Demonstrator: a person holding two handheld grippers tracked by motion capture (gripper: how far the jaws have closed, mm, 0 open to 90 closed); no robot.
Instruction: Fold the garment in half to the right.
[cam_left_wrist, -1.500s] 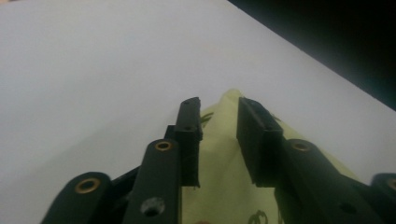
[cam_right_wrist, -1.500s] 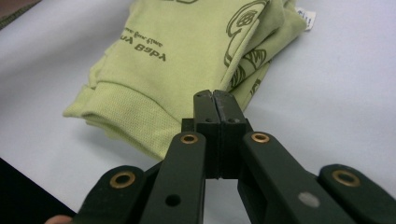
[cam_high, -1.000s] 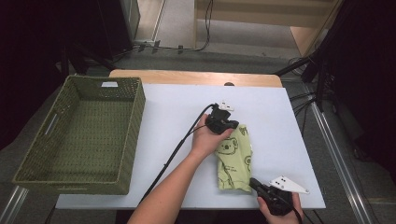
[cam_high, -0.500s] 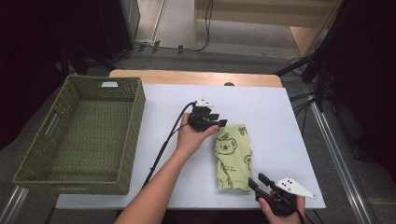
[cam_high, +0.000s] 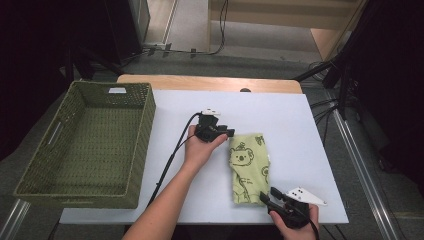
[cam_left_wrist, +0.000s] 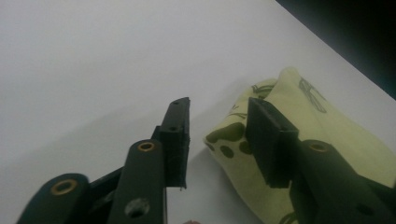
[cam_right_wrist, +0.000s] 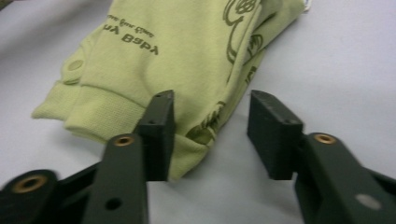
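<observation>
Left gripper (cam_high: 216, 131) has slid off the folded garment (cam_high: 248, 167) toward its far-left corner; both jaws just opened, then narrowed, gripping nothing. Garment lies flat on the desk (cam_high: 300, 115); right gripper (cam_high: 270, 197) straddles its near hem, likely for a re-grip toward the basket (cam_high: 30, 172).

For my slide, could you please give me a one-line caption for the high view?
Folded green baby garment on a white table, open tongs at each end, wicker basket at left.

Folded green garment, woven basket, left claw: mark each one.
Folded green garment (cam_high: 248, 167): high view, on the middle of the printed fabric.
Woven basket (cam_high: 141, 145): high view, on its right wall.
Left claw (cam_high: 231, 133): high view, midway between its fingertips, beside the garment's top corner.
</observation>
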